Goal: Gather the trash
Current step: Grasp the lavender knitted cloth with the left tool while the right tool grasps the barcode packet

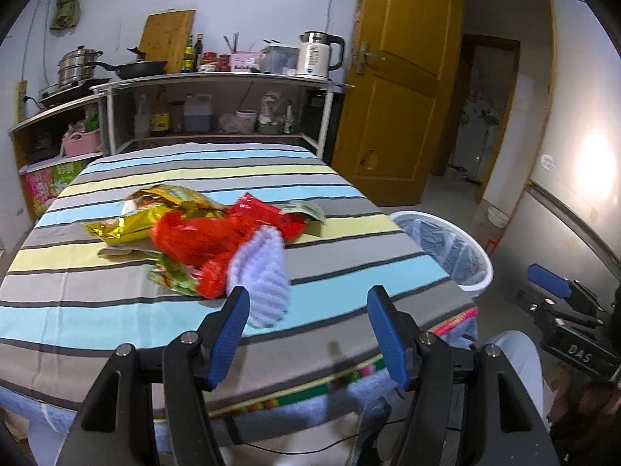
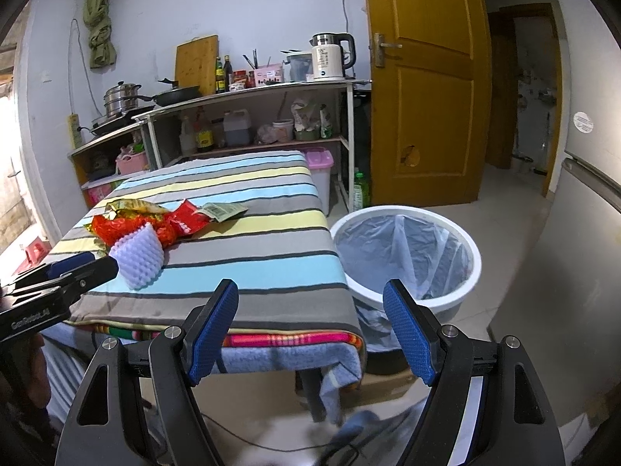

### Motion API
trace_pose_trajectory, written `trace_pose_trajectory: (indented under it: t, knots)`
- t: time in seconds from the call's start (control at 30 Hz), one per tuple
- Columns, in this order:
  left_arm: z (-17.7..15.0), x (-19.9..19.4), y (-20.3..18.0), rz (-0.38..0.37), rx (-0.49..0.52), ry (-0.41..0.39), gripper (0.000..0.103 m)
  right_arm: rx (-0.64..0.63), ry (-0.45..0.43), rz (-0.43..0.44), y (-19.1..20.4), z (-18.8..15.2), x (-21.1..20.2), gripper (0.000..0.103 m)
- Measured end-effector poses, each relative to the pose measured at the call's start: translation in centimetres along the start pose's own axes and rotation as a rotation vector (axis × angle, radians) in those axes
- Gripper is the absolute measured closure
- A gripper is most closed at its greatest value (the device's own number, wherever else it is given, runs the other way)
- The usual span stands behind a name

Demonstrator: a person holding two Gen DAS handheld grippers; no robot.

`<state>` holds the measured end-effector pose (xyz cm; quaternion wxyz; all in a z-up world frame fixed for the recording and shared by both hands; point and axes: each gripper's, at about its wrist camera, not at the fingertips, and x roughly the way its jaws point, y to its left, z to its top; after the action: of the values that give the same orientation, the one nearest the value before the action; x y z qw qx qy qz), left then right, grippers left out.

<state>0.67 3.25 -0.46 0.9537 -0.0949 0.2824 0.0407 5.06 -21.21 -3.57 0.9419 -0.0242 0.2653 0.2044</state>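
Note:
A heap of trash lies on the striped table (image 1: pixel 116 303): red wrappers (image 1: pixel 194 240), a gold packet (image 1: pixel 120 227), a green packet (image 1: pixel 174 277), a small green-grey wrapper (image 1: pixel 306 209) and a pale purple ridged foam sheet (image 1: pixel 264 272). The heap also shows in the right wrist view (image 2: pixel 128 229), with the foam sheet (image 2: pixel 139 258) nearest. My left gripper (image 1: pixel 306 318) is open and empty, just short of the foam sheet. My right gripper (image 2: pixel 310 314) is open and empty, off the table's right front corner. A white bin (image 2: pixel 407 252) with a clear liner stands on the floor right of the table.
Behind the table stands a shelf unit (image 1: pixel 217 116) with a kettle (image 1: pixel 318 54), pans, bottles and jars. A yellow wooden door (image 1: pixel 396 77) stands open at the right. A pink-lidded box (image 2: pixel 320 178) sits between table and shelf.

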Motion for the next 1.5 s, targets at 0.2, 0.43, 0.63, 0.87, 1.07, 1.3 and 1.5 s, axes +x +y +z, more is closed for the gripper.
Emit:
trace_pose_trajectory:
  t: [0.2,0.43,0.63,0.87,1.07,1.3,1.5]
  knots:
    - [0.4,1.6,1.4,0.039,-0.003,0.01,0.038,-0.015,0.021,0.037,0.8,0.7,1.5,0.026]
    - [0.4,4.4,2.1,0.038,-0.012,0.061,0.038,-0.055,0.044,0.074,2.0,1.6,3.7,0.026]
    - [0.2,6.0,2.4,0.031,-0.018,0.106,0.058,-0.099,0.066,0.115,3.7,2.9,6.3,0.026]
    - [0.4,5.8,3.0,-0.015,-0.033,0.101,0.078,-0.073,0.104,0.202,5.2,6.5,11.0,0.026]
    - [0.9,4.7,3.6,-0.051,-0.047,0.068,0.08,-0.056,0.155,0.228,7.2,8.7,15.8,0.026]
    - [1.5,4.7,4.5,-0.076,-0.064,0.049,0.08,-0.025,0.274,0.228,8.8,9.3,21.5,0.029]
    - [1.5,5.1,5.0,-0.093,-0.066,0.047,0.08,-0.001,0.36,0.23,9.4,9.5,24.6,0.042]
